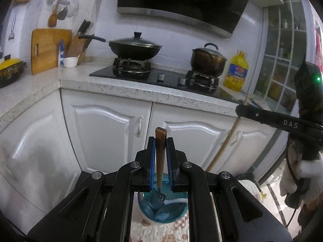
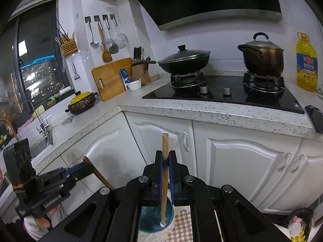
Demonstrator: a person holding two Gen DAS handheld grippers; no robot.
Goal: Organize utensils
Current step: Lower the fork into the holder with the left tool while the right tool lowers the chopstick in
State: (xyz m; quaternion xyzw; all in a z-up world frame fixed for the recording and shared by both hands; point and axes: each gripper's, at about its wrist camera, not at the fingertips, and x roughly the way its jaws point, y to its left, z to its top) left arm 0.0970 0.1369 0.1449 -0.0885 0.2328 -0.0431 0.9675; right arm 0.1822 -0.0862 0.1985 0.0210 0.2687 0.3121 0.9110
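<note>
1. Left gripper [image 1: 160,141]: blue pads clamped on the dark brown flat-handled slotted spatula [image 1: 160,161], handle upright, slotted head hanging over the blue-glazed ceramic bowl [image 1: 177,211].
2. Right gripper [image 2: 166,157]: jaws pinched on the thin light wooden stick [image 2: 165,173], near upright, lower tip over the bowl.
3. Both held in front of the white cabinet doors [image 1: 105,125], below the speckled countertop [image 1: 121,84].

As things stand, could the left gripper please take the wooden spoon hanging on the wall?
Probably not: the left gripper is shut on a brown-handled slotted spatula, and the wooden spoon hangs beyond the countertop.
</note>
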